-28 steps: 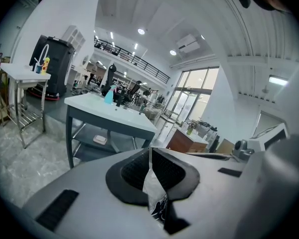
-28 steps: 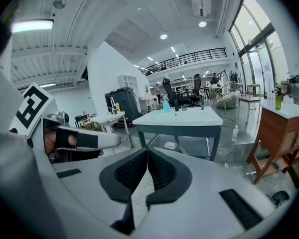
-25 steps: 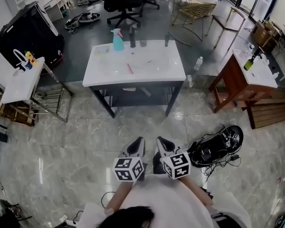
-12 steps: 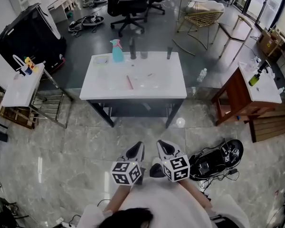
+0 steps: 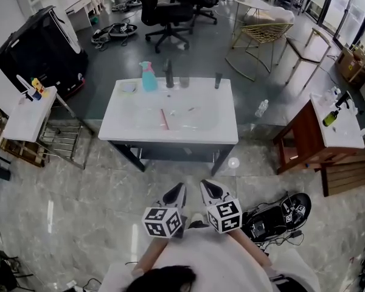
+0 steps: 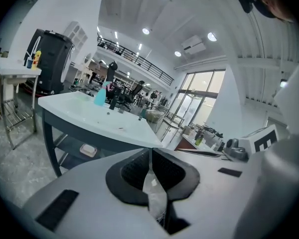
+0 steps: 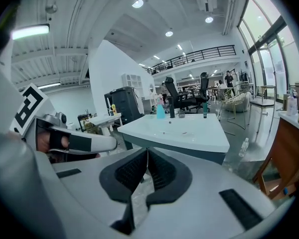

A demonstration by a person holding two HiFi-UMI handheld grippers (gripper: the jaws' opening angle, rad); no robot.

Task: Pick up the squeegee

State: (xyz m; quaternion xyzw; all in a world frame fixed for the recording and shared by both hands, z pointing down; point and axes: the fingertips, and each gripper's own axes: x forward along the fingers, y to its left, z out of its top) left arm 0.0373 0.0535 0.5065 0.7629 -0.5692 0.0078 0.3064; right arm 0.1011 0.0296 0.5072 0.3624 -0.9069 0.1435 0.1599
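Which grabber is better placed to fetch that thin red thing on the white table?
Left, by a little. The left gripper and right gripper are both shut, side by side, short of the table; the red thing lies toward the left.

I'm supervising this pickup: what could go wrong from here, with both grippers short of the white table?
1. The left gripper and right gripper have their fingers closed; reaching without opening would likely just push the thin red item, possibly the squeegee, on the table.
2. The spray bottle and dark bottles stand upright behind it; overreaching could topple them.
3. Tangled cables lie on the floor to the right, a trip hazard.
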